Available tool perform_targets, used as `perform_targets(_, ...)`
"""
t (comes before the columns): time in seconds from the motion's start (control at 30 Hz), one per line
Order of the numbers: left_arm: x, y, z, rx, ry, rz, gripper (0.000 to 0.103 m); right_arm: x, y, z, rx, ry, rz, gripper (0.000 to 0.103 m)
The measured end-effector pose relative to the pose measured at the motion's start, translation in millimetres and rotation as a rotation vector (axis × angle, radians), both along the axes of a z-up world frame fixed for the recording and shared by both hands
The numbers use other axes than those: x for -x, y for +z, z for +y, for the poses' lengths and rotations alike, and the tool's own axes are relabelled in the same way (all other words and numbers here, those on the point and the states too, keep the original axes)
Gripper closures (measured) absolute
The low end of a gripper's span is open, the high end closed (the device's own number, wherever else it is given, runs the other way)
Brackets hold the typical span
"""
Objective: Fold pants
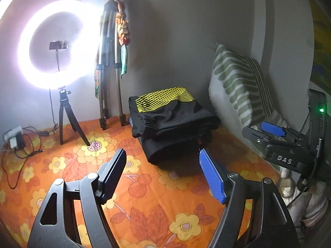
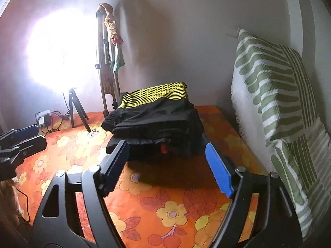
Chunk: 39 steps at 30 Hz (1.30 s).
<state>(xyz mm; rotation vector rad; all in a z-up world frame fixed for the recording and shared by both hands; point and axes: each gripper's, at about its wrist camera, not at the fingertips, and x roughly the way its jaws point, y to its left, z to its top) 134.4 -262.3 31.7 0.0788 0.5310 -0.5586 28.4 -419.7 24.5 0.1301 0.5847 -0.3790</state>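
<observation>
The black pants (image 1: 175, 124) with a yellow mesh-pattern waistband lie folded in a compact stack on the orange flowered bedsheet (image 1: 144, 206); they also show in the right wrist view (image 2: 157, 128). My left gripper (image 1: 162, 155) is open and empty, just short of the stack's near left edge. My right gripper (image 2: 167, 146) is open and empty, its fingertips close to the stack's near side. The right gripper also shows in the left wrist view (image 1: 275, 132), and the left gripper in the right wrist view (image 2: 22, 136).
A lit ring light (image 1: 58, 45) on a small tripod stands at the back left, with a folded tripod (image 1: 109, 66) draped in cloth beside it. Chargers and cables (image 1: 16, 140) lie at the far left. A green striped pillow (image 2: 275, 103) leans on the wall at right.
</observation>
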Motion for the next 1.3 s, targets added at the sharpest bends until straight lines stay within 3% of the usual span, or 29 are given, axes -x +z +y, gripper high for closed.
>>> perform_targets(0.07,6,0,3,-0.002,0.004,-0.01,0.022,4,-1,6,0.006,-0.007,-0.005,0.015)
perform_targets(0.23,18,-5,12,-0.031,0.024,-0.022,0.021,11,0,19,0.021,-0.02,-0.02,0.006)
perform_targets(0.5,17,-21,22,-0.053,0.058,0.008,0.021,21,-13,25,0.021,-0.065,-0.026,0.005)
perform_targets(0.67,13,-24,36,-0.028,0.095,0.028,0.021,22,-20,29,0.065,-0.086,-0.034,0.004)
perform_targets(1.3,17,-22,54,-0.033,0.152,0.036,0.021,24,-11,44,0.076,-0.069,-0.068,0.0)
